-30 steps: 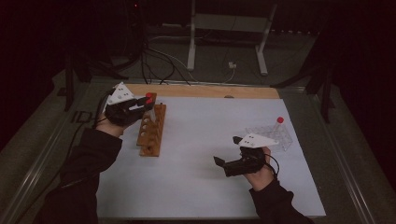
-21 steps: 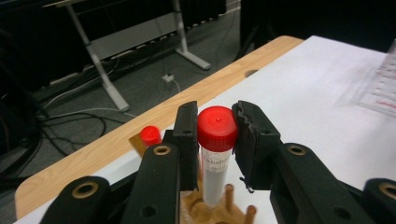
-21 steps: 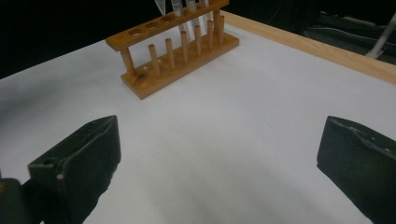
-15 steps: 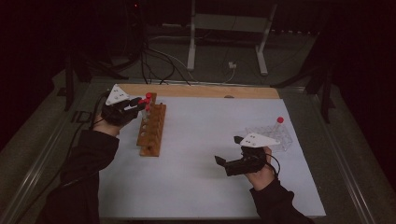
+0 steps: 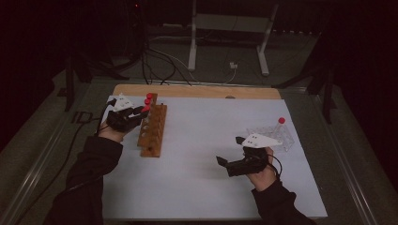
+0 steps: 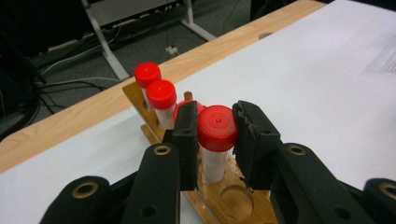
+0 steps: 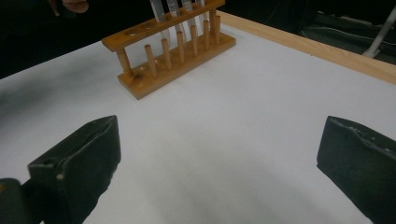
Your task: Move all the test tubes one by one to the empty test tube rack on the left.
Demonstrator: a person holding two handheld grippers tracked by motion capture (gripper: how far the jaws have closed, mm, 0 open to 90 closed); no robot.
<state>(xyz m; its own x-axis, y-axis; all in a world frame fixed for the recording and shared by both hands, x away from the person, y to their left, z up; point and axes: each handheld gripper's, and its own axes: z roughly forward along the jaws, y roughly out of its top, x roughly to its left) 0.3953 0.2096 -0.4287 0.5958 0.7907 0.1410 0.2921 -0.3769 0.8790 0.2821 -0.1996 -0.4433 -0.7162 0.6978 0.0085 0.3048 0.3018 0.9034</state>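
Note:
A wooden tube rack [image 5: 152, 133] stands on the white sheet at the left. My left gripper [image 5: 142, 111] is over its far half, shut on a red-capped tube [image 6: 217, 128]. Both pads press on the cap, and the tube's clear body reaches down into a rack hole [image 6: 212, 175]. Two more red-capped tubes [image 6: 154, 84] stand in the far holes, and a third cap [image 6: 201, 106] peeks out behind my left jaw. My right gripper [image 5: 223, 162] rests low over the sheet at the right, open with nothing between its jaws [image 7: 219, 154]; from there the rack [image 7: 173, 51] lies ahead.
A clear plastic rack [image 5: 274, 137] with one red-capped tube [image 5: 281, 121] stands behind my right hand. A wooden board edge [image 5: 197, 91] runs along the back of the sheet. Beyond it are cables and a metal stand on the floor.
My left gripper has come down with the red-capped tube, which now sits lower at the rack's holes. The right gripper has not moved.

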